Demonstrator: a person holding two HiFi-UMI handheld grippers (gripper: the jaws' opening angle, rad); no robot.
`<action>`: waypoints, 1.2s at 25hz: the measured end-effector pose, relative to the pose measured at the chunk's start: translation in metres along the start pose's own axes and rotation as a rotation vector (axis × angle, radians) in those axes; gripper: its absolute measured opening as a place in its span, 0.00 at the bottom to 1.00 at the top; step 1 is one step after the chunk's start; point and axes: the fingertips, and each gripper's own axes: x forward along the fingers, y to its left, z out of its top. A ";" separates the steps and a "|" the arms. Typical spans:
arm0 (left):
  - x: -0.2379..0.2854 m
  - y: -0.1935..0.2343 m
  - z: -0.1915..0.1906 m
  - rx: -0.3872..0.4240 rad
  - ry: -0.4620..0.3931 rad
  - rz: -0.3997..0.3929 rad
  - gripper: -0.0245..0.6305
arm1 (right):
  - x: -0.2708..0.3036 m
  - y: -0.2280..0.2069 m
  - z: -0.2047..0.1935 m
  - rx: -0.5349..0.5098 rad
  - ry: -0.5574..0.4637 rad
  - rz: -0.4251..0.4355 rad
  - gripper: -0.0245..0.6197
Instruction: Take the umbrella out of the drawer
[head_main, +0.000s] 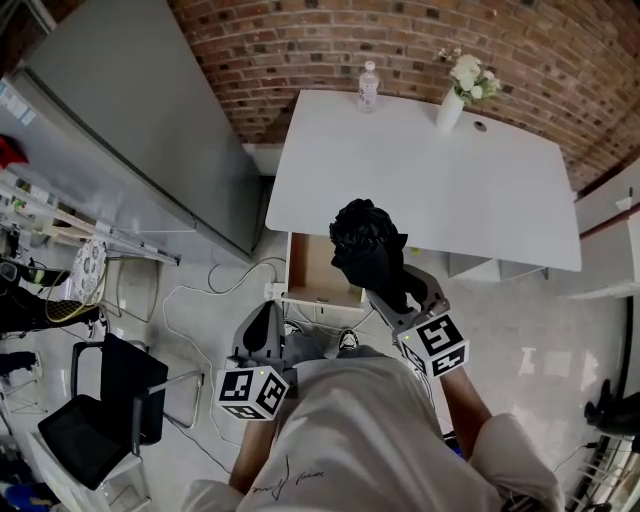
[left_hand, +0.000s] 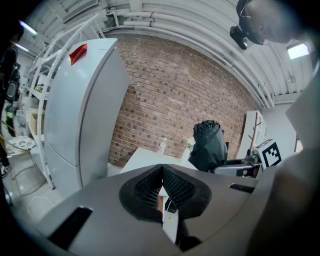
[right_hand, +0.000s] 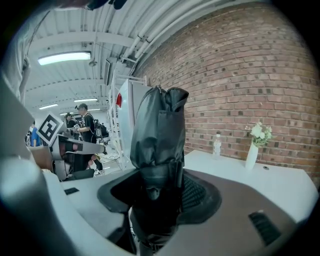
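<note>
In my head view, the folded black umbrella (head_main: 368, 250) covers part of the open drawer (head_main: 315, 270), so I cannot see its whole inside. The bottle (head_main: 368, 86) label is too small to read. In my right gripper view, the umbrella's lower end runs off the bottom edge.

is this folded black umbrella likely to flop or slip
Probably stiff at its core: the umbrella stands upright from the fingers. Its loose, glossy folds likely shift and feel slippery. It seems light, held by one end.
</note>
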 end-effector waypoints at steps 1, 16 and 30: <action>-0.001 0.000 0.001 -0.004 -0.002 -0.001 0.06 | -0.001 -0.001 0.002 0.003 -0.007 -0.002 0.40; 0.000 -0.007 0.015 0.014 -0.013 -0.025 0.06 | -0.007 -0.007 0.010 0.025 -0.036 -0.013 0.40; -0.006 -0.007 0.013 0.009 -0.013 -0.038 0.06 | -0.008 -0.001 0.008 0.036 -0.039 -0.008 0.40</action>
